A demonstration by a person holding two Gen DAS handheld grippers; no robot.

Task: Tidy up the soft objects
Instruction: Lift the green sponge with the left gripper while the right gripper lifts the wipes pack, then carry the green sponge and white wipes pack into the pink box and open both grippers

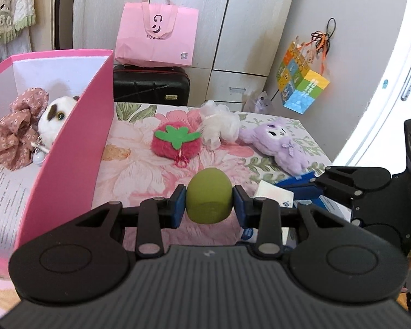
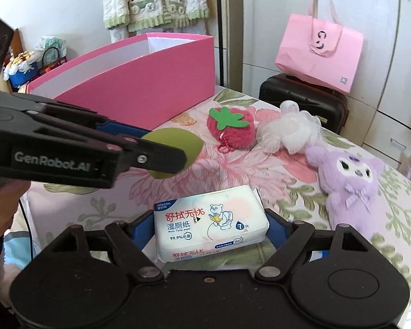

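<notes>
My left gripper (image 1: 208, 207) is shut on a green egg-shaped sponge (image 1: 208, 189), held above the floral bedspread just right of the pink box (image 1: 76, 142). The right wrist view shows that sponge (image 2: 185, 144) in front of the box wall (image 2: 139, 82). My right gripper (image 2: 211, 226) is shut on a white pack of wet wipes (image 2: 205, 213), its blue pads pressing both ends. On the bed lie a red strawberry plush (image 1: 175, 139), a white mesh pouf (image 1: 222, 126) and a purple plush (image 1: 282, 142). Inside the box sit a floral fabric toy (image 1: 19, 134) and a white plush (image 1: 56, 118).
A black suitcase (image 1: 150, 85) stands past the far bed edge with a pink paper bag (image 1: 157, 35) on it. Grey cabinets back the bed. A colourful gift bag (image 1: 301, 82) hangs on the wall at the right, near a white door (image 1: 391, 68).
</notes>
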